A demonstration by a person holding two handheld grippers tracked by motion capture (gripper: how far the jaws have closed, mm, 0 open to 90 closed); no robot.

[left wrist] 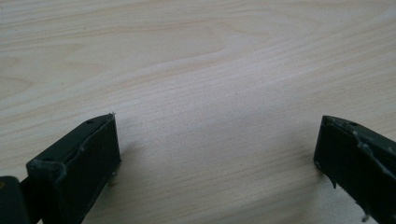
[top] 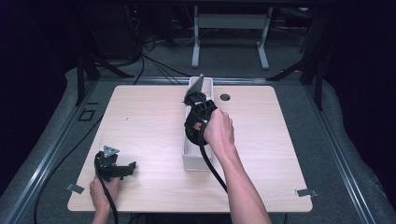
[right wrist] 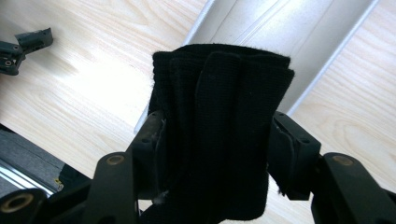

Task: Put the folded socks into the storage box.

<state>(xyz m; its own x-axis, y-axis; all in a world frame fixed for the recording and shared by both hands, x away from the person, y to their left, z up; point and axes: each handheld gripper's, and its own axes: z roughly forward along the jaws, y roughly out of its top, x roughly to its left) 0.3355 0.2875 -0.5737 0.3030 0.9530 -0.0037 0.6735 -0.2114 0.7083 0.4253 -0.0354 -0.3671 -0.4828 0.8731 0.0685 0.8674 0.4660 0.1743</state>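
A folded black cloth (right wrist: 219,93) stands upright between the jaws of my right gripper (right wrist: 217,135), which is shut on it at both sides. In the high view this gripper (top: 196,122) hangs with the cloth (top: 190,130) over a long, narrow white box (top: 196,163) in the middle of the table. The box's pale inside (right wrist: 289,42) lies right behind the cloth. My left gripper (top: 127,168) rests at the front left of the table, open. Its two black jaws stand wide apart over bare wood in the left gripper view (left wrist: 217,144). One of its tips (right wrist: 23,46) lies far off in the right gripper view.
The light wooden table (top: 140,121) has a round hole (top: 225,97) at the back, right of the box. Metal clips sit at the front corners (top: 74,188) (top: 308,192). A grey stand (top: 229,28) and cables lie on the floor beyond.
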